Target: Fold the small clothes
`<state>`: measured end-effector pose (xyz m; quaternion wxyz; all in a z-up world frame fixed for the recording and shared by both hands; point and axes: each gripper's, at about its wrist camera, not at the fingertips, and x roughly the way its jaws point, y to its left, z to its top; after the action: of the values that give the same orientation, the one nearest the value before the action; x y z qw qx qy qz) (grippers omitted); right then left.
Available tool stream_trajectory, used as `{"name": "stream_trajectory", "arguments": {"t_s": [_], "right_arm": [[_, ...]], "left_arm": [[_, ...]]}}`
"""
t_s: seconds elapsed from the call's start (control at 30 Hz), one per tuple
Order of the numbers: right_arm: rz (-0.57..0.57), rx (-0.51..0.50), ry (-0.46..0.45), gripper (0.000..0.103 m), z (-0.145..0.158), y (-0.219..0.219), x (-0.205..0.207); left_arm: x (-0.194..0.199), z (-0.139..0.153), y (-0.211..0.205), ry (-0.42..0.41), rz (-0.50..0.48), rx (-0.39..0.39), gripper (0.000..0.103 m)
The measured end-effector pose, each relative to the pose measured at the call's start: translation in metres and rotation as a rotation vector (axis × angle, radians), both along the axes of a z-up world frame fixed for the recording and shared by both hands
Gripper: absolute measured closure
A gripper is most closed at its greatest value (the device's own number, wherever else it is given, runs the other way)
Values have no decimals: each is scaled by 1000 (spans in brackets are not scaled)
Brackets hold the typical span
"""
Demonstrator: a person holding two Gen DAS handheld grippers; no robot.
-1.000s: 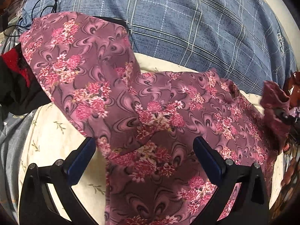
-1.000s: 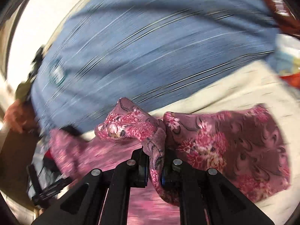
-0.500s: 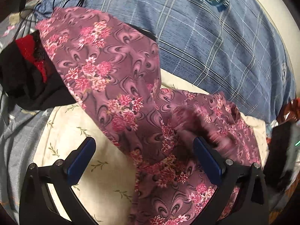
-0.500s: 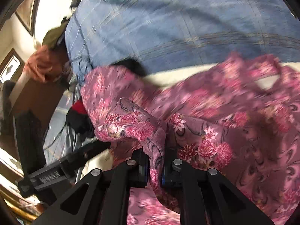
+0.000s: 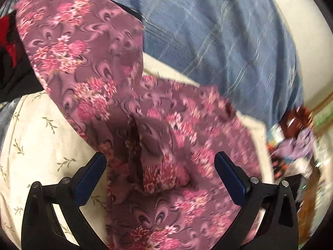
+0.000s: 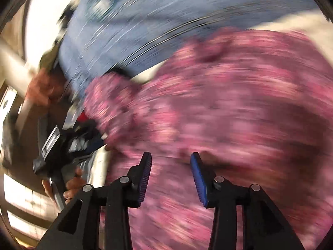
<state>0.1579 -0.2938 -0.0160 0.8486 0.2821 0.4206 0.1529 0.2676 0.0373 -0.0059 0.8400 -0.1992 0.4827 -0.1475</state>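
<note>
A mauve garment with pink flowers [image 5: 108,95] lies spread on a cream leaf-print sheet [image 5: 37,137], one part folded over itself with a bunched flap [image 5: 162,166] near the middle. My left gripper [image 5: 160,166] hangs open above that flap, its blue pads well apart and touching nothing. In the blurred right wrist view the same floral garment [image 6: 239,104] fills the frame. My right gripper [image 6: 170,162] is over it with its jaws opening, and no cloth is pinched between the pads.
A blue plaid cover [image 5: 218,48] lies beyond the garment. Black and red clothing [image 5: 10,48] sits at the left. Cluttered items [image 5: 295,137] lie at the right edge. The left gripper's handle with a hand [image 6: 68,185] on it shows at lower left.
My right gripper let go of the bunched corner it was carrying and its jaws parted. That flap now lies dropped on the garment under my left gripper, which stayed open.
</note>
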Motion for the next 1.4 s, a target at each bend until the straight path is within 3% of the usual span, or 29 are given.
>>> {"name": "stream_trajectory", "arguments": {"t_s": [0.1,0.2,0.27,0.33,0.37,0.4,0.43,0.53,0.6,0.63,0.7,0.77,0.83,0.9,0.97,1.0,1.03,1.1,1.23,1.3,1.4], "right_arm": [[-181,72,4,61,-10,-63,-22],[-308,235,-8,64,-23,-103,-28],[-364,282,-23,64,-27,-114,-21],[-415,339,-28,74,-32,-123,-10],[-424,355,-24,100,-32,-124,-6],[-426,377,-31,99,-29,-128,-2],[-433,397,-79,99,-19,-134,-4],[-467,332,-188,99,2,-151,-21],[-496,294,-159,99,-9,-165,-26],[-487,301,-99,99,-25,-169,-21],[-461,306,-56,102,-41,-171,-24],[-445,251,-69,91,-28,-165,-35],[-421,226,-50,88,-19,-158,-47],[-391,250,-88,88,-6,-151,-61],[-374,228,-162,87,12,-145,-64],[-357,209,-190,85,22,-141,-61],[-343,200,-191,81,26,-138,-58],[-273,244,-157,77,25,-122,-46],[-177,191,-116,76,15,-91,-41],[-189,174,-91,76,4,-88,-39],[-254,215,-54,76,-12,-103,-40]], "left_arm": [[-1,-10,-17,29,-32,69,0],[-1,-9,-30,-2,-33,91,0],[3,-4,-40,-20,-31,72,11],[11,4,-52,-34,-41,102,52],[16,7,-59,-30,-55,125,65],[20,12,-63,-29,-67,130,84],[22,18,-66,-39,-71,130,85],[24,16,-68,-58,-33,240,85],[30,-11,-67,26,-30,288,85],[32,-26,-63,80,-31,285,84],[23,-17,-57,43,-28,297,85],[13,-3,-46,37,-14,302,85],[3,13,-32,14,9,294,84],[-1,32,-25,-18,8,253,82],[5,48,-34,-38,-9,207,66],[10,54,-40,-46,-16,207,49],[14,57,-47,-41,-7,221,42],[18,55,-55,-7,-12,185,42],[3,11,-53,195,-47,-66,41],[-4,-8,-59,259,-41,-140,41],[-3,-21,-70,289,-17,-155,42]]}}
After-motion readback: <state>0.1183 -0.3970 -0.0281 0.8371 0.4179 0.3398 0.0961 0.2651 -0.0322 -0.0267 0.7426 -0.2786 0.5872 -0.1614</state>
